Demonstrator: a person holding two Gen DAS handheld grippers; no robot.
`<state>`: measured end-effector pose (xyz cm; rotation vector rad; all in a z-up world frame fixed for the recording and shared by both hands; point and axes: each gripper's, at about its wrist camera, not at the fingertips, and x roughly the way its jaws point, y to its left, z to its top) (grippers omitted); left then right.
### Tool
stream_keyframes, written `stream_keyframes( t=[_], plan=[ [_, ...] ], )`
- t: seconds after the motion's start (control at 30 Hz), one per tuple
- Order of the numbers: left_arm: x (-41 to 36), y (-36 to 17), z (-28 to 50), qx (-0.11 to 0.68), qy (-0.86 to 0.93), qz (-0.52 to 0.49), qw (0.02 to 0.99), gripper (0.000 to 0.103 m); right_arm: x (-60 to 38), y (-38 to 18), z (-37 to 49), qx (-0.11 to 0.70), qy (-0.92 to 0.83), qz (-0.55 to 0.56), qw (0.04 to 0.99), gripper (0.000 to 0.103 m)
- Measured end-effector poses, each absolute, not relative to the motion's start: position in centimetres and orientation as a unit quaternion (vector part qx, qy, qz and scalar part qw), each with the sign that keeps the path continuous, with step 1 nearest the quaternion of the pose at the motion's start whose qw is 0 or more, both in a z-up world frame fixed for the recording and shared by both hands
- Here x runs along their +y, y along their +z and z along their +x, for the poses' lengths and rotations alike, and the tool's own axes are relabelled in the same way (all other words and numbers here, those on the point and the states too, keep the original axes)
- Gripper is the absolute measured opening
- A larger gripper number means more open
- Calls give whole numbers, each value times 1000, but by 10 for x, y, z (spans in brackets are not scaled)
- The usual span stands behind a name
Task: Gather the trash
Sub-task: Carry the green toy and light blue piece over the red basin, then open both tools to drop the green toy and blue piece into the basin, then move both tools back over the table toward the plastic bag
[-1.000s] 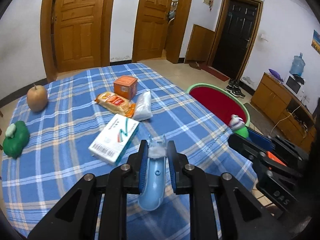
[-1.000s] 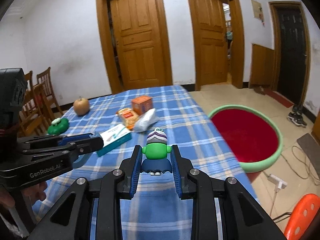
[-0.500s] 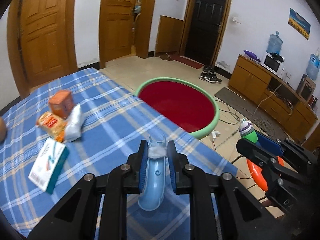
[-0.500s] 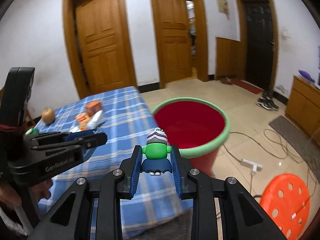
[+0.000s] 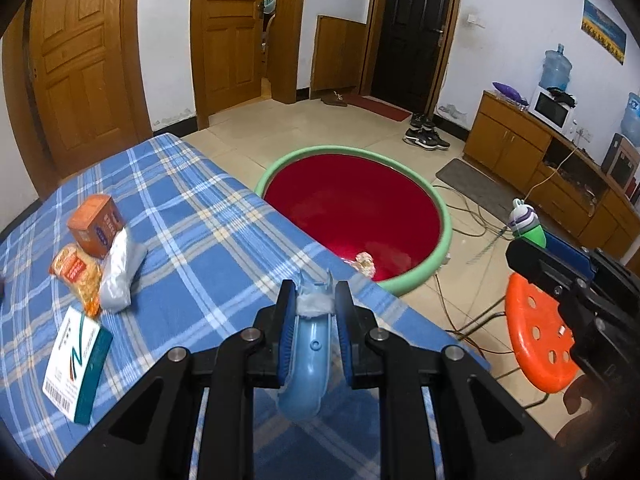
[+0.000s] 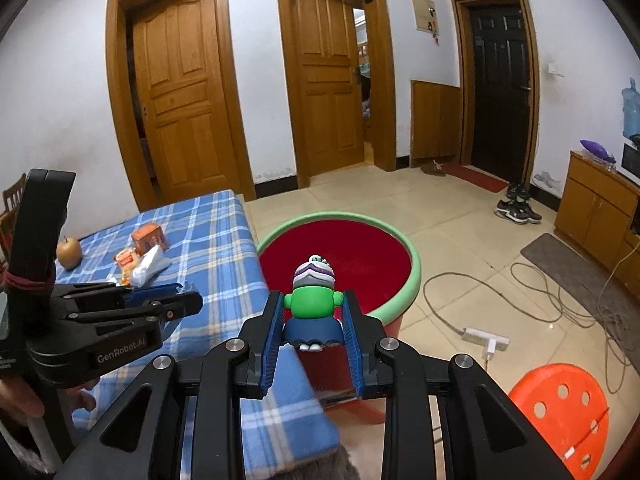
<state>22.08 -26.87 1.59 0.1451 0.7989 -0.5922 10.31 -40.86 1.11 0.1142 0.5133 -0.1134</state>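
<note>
My left gripper (image 5: pixel 316 300) is shut on a light blue curved plastic piece (image 5: pixel 306 364) with white fluff at its top, held over the near corner of the blue plaid table (image 5: pixel 192 220). My right gripper (image 6: pixel 312 312) is shut on a green toy figure (image 6: pixel 313 300) with a purple and white cap, held in front of the red basin (image 6: pixel 340 248) with a green rim. The basin (image 5: pixel 356 204) stands on the floor beside the table and holds a small crumpled wrapper (image 5: pixel 363 263). The right gripper with its toy (image 5: pixel 528 224) shows at the right of the left wrist view.
On the table lie an orange box (image 5: pixel 94 220), an orange snack packet (image 5: pixel 76 276), a clear plastic bag (image 5: pixel 120 268), a white and teal carton (image 5: pixel 78 364) and an apple (image 6: pixel 69 249). An orange stool (image 6: pixel 560 408), cables and a power strip (image 6: pixel 486 342) are on the floor.
Both grippers have swung right, from over the table toward the red basin, each keeping its object. The basin now fills the middle of both views.
</note>
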Motion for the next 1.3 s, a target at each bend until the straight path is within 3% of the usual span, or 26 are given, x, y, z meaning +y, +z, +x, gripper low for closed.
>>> stream_keyframes(
  t=[0.77, 0.8, 0.83, 0.9, 0.93, 1.3],
  plan=[
    [-343, 3, 312, 363, -269, 137, 881, 20, -460, -2, 213, 253, -63, 51, 964, 30],
    [-345, 3, 316, 368, -271, 136, 879, 28, -460, -1, 217, 251, -65, 47, 965, 30],
    [-345, 2, 318, 371, -274, 134, 877, 48, -460, -1, 219, 249, -65, 47, 965, 32],
    [-342, 4, 324, 374, -278, 121, 877, 61, -460, 1, 225, 246, -60, 49, 966, 46],
    [-341, 5, 326, 373, -273, 121, 878, 62, -459, 3, 226, 242, -60, 47, 967, 50],
    [-338, 9, 314, 372, -286, 123, 874, 63, -443, 15, 218, 232, -46, 26, 971, 53]
  ],
)
